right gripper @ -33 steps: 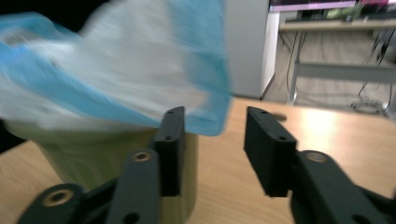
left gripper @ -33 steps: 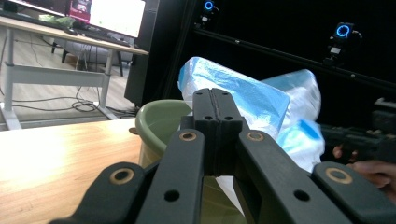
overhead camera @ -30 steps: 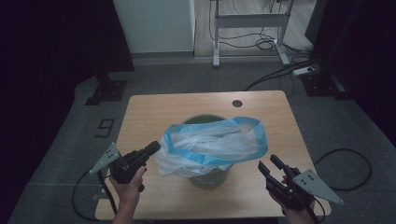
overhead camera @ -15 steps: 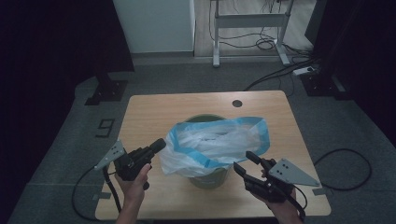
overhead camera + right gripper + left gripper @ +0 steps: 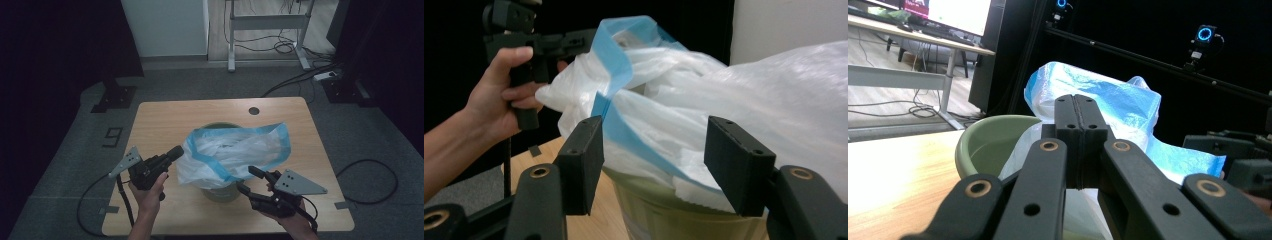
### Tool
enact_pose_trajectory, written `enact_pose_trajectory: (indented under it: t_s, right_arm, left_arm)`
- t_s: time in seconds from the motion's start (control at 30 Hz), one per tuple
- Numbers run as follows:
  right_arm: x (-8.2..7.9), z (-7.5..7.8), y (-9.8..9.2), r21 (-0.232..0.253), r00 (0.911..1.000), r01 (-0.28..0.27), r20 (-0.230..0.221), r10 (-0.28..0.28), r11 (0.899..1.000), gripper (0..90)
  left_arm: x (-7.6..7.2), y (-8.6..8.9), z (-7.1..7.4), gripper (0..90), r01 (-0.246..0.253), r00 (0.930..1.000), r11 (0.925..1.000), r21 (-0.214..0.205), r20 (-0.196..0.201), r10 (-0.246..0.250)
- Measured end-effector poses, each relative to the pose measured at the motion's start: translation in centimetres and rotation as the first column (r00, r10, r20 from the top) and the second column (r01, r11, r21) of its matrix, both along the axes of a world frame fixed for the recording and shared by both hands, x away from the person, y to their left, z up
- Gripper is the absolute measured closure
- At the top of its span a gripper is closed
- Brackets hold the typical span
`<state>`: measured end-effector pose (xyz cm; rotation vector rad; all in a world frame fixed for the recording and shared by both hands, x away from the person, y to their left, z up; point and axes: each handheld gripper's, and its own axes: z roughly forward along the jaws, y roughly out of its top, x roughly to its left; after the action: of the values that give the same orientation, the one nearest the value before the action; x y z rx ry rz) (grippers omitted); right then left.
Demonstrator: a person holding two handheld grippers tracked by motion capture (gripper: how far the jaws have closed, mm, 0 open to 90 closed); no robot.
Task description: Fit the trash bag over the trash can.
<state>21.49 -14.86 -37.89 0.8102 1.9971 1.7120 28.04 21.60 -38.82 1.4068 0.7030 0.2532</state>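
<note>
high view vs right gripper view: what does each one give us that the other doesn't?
High view alone: the whole wooden table, its round hole, the grey floor, a white desk frame behind.

Right gripper view alone: the right tongs open, their pads either side of the bag's blue hem without pressing it.

Both: the white bag draped over the green bin, and the left tongs at the bag's edge.

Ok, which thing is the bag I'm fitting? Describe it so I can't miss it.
On the wooden table, near its middle, stands a pale green bin. The bag is draped over it: thin white crinkled plastic with a light blue band around its mouth.
</note>
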Motion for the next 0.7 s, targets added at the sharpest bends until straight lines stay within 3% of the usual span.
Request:
enact_pose_trajectory:
  t_s: [0.13, 0.27, 0.37, 0.5, 0.7]
  right_arm:
    - [0.1, -0.6, 0.8, -0.031, 0.9999, 0.008, 0.006, -0.008, 0.999, 48.2]
    - [0.2, -1.1, 1.0, -0.042, 0.9997, 0.006, 0.026, -0.005, 0.999, 75.1]
    - [-0.1, -1.5, 0.9, -0.035, 0.9994, -0.018, 0.028, 0.019, 0.999, 87.6]
    - [-0.8, -2.3, 0.8, -0.037, 0.9971, -0.075, 0.011, 0.075, 0.997, 89.0]
    - [-1.6, -3.8, 1.4, -0.040, 0.9928, -0.118, -0.027, 0.117, 0.992, 88.9]
  left_arm:
    - [0.1, -0.3, 0.0, 90.0, 0.003, 1.0000, 1.0000, -0.002, 0.000, -0.003]
    - [-0.1, -0.2, -0.1, 90.0, 0.006, 1.0000, 1.0000, -0.003, 0.000, -0.006]
    - [-0.4, 0.0, -0.3, 90.0, 0.012, 0.9999, 0.9999, -0.002, -0.001, -0.012]
    - [-0.9, 0.5, -1.0, 90.0, 0.017, 0.9997, 0.9998, 0.007, -0.015, -0.017]
    - [-1.8, 1.0, -2.7, 90.0, 0.025, 0.9979, 0.9995, 0.018, -0.060, -0.024]
